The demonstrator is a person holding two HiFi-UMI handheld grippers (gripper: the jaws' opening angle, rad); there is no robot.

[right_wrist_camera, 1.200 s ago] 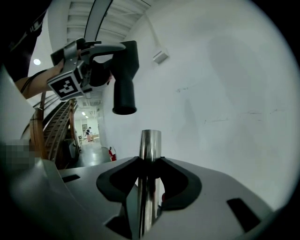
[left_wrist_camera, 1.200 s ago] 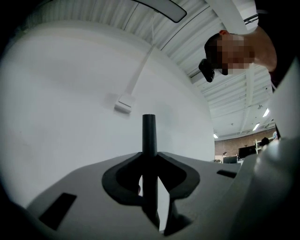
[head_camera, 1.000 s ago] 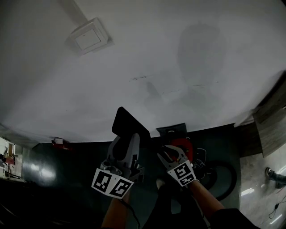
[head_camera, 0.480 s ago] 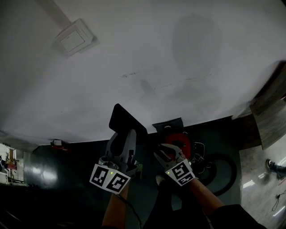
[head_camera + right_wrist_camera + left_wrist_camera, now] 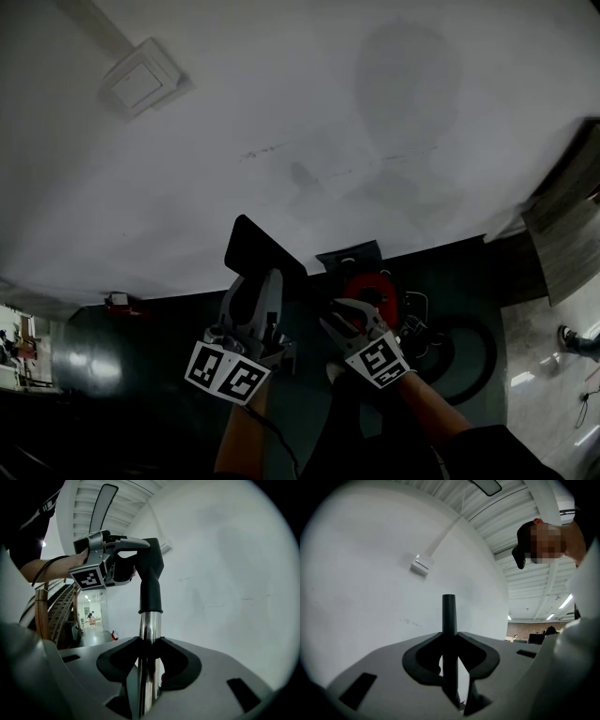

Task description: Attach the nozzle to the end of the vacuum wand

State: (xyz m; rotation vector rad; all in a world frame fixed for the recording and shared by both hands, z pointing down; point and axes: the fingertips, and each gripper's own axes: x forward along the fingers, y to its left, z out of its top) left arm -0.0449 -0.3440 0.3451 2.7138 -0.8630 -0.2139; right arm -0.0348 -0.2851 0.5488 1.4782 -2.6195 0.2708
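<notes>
The left tool [image 5: 450, 656] grips the black nozzle [image 5: 151, 585] directly above, in line with, the upright chrome wand [image 5: 149, 630], which the right tool [image 5: 149, 665] clamps.

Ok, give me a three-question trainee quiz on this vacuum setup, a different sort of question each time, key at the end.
1. True or false: the right tool is clamped on the chrome vacuum wand.
2. What does the left tool hold? A) the black nozzle B) a cloth C) nothing
3. Fill in: in the head view, the vacuum cleaner body on the floor beyond the tools is ___ in colour.

Key: 1 true; 2 A; 3 red.
</notes>
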